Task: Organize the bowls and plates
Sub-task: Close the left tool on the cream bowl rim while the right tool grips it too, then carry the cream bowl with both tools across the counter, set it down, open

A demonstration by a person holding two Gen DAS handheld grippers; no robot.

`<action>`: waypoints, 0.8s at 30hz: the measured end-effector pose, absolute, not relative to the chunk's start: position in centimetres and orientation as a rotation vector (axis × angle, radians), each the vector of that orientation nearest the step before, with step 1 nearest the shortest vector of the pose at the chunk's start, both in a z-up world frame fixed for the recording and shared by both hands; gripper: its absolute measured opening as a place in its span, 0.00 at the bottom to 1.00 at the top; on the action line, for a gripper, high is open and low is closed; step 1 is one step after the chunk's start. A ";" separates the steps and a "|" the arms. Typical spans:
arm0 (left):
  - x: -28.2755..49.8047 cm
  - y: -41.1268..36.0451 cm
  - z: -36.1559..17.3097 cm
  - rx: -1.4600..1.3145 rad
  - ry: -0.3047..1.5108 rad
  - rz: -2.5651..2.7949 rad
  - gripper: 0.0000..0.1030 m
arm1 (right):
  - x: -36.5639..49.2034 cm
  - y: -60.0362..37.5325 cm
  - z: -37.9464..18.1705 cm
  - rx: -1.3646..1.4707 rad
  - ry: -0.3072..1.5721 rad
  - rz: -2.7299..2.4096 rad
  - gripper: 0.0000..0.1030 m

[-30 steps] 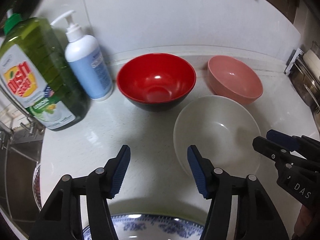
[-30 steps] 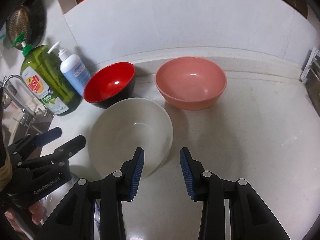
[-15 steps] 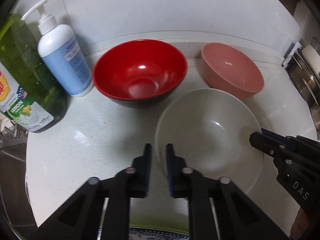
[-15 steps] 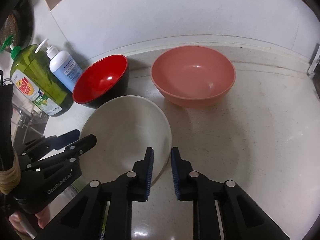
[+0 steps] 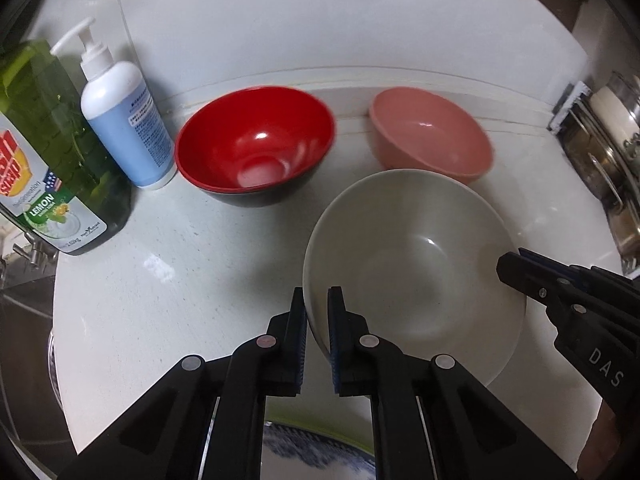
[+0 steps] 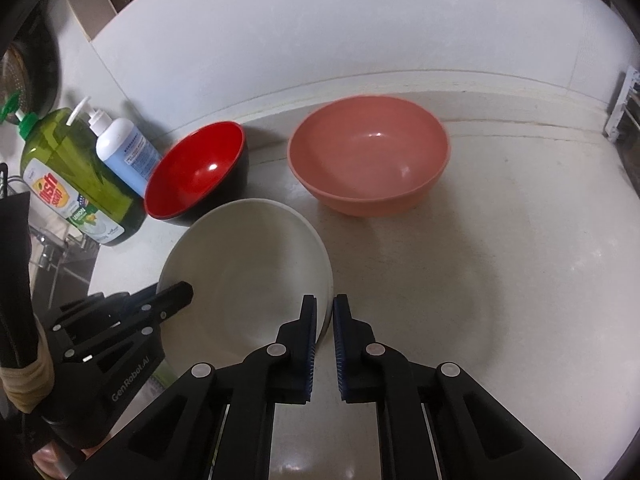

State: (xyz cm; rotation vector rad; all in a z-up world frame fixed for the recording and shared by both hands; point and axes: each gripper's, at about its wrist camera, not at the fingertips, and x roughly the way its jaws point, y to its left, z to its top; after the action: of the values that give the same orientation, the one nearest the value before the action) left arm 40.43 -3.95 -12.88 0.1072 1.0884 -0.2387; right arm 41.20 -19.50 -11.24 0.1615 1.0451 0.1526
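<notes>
A white bowl (image 5: 416,264) sits on the pale counter, nearest to me. My left gripper (image 5: 317,304) is shut on its left rim, with one pad inside and one outside. My right gripper (image 6: 325,310) is shut the same way on the right rim of the white bowl (image 6: 248,264). Each gripper shows in the other's view, the right gripper (image 5: 516,268) at the bowl's right edge and the left gripper (image 6: 176,296) at its left. A red bowl (image 5: 256,140) with a black outside and a pink bowl (image 5: 432,132) stand behind it by the wall.
A green dish soap bottle (image 5: 44,160) and a white and blue pump bottle (image 5: 124,120) stand at the left by the red bowl. A blue patterned plate (image 5: 316,452) lies under the left gripper. A metal rack (image 5: 600,152) stands at the right and a sink tap (image 6: 48,248) at the far left.
Both grippers went from open to shut, each closing on the white bowl's rim. The left gripper moved to the right toward the bowl; the right one barely moved.
</notes>
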 end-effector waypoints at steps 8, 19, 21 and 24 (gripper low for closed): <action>36.4 -5.6 -10.7 0.086 1.062 -0.291 0.12 | 37.5 -21.8 -9.1 0.166 1.025 0.126 0.10; 31.8 -10.0 -10.6 0.105 1.085 -0.375 0.12 | 31.9 -25.6 -7.9 0.135 1.006 0.060 0.10; 31.2 -10.9 -10.9 0.114 1.097 -0.388 0.13 | 31.0 -26.5 -8.2 0.141 1.013 0.045 0.10; 30.3 -12.2 -11.5 0.127 1.111 -0.401 0.13 | 29.7 -27.9 -8.5 0.145 1.021 0.025 0.10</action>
State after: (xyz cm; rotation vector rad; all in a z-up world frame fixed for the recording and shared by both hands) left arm 30.30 -12.24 -11.47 0.1270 1.1107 -0.4014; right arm 29.70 -27.90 -8.52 0.1450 1.0212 0.0249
